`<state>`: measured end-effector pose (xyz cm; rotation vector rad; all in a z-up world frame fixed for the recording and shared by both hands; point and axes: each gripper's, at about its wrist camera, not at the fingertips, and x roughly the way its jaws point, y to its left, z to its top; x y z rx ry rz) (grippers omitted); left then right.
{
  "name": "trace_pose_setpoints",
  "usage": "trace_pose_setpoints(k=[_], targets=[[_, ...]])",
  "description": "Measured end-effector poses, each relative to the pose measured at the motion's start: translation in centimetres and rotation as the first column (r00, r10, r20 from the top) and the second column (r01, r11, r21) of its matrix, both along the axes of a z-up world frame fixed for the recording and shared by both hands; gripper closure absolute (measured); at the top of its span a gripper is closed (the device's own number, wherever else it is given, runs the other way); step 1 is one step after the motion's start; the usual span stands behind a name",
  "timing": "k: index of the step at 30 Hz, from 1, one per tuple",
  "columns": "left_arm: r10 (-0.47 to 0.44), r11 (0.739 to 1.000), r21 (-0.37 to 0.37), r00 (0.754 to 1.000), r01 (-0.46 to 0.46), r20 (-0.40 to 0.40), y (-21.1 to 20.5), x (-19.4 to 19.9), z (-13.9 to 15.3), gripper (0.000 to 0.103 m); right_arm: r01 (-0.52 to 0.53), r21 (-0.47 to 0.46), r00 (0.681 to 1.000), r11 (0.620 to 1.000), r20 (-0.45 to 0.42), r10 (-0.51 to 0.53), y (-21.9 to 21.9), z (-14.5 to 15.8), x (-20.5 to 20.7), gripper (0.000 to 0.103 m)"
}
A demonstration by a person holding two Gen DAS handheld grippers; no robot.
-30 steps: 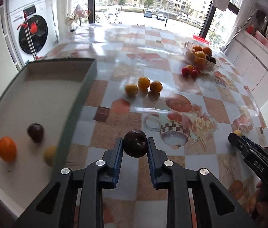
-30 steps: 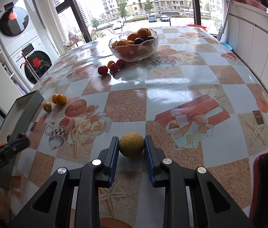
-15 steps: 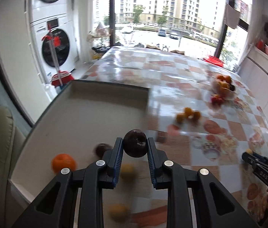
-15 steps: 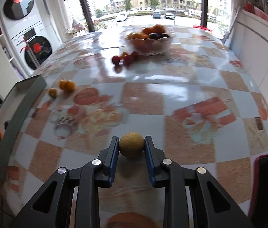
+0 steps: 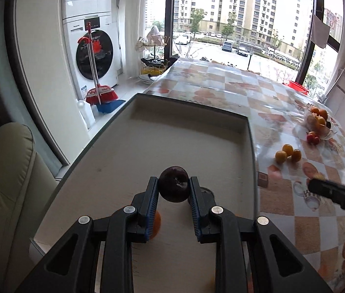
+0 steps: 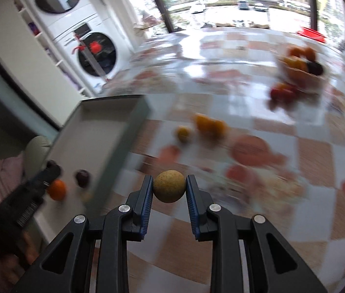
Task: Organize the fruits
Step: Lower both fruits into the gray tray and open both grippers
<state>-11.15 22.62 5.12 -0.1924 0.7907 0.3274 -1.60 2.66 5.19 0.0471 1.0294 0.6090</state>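
My left gripper point(image 5: 173, 188) is shut on a dark purple plum point(image 5: 173, 187) and holds it above the near end of a long shallow tray point(image 5: 184, 136). An orange point(image 5: 157, 222) lies in the tray, partly hidden under the left finger. My right gripper point(image 6: 169, 190) is shut on a yellow-brown round fruit point(image 6: 169, 189) above the table, right of the tray point(image 6: 104, 131). In the blurred right wrist view the tray holds an orange point(image 6: 56, 190) and a dark plum point(image 6: 82, 178), with the left gripper point(image 6: 35, 190) over them.
Three small yellow-orange fruits point(image 5: 288, 152) lie on the checkered tablecloth right of the tray. A glass bowl of fruit point(image 5: 318, 122) with red fruits point(image 5: 312, 138) beside it stands farther right. A washing machine and a broom stand beyond the table's left edge. A cushioned chair is at the lower left.
My left gripper has swung left with the plum, from over the table to over the tray. My right gripper has moved left toward the tray with the yellow-brown fruit.
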Motion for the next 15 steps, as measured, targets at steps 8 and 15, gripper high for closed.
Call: trace_pose_setpoints(k=[8, 15], targets=[[0.007, 1.0, -0.023, 1.0, -0.007, -0.005, 0.9, -0.3, -0.8, 0.077, -0.13, 0.023, 0.991, 0.991, -0.006, 0.13, 7.5, 0.4, -0.8, 0.074], [-0.005, 1.0, 0.008, 1.0, 0.005, -0.019, 0.5, -0.3, -1.2, 0.077, -0.161, 0.011, 0.987, 0.987, -0.021, 0.161, 9.6, -0.4, -1.0, 0.073]])
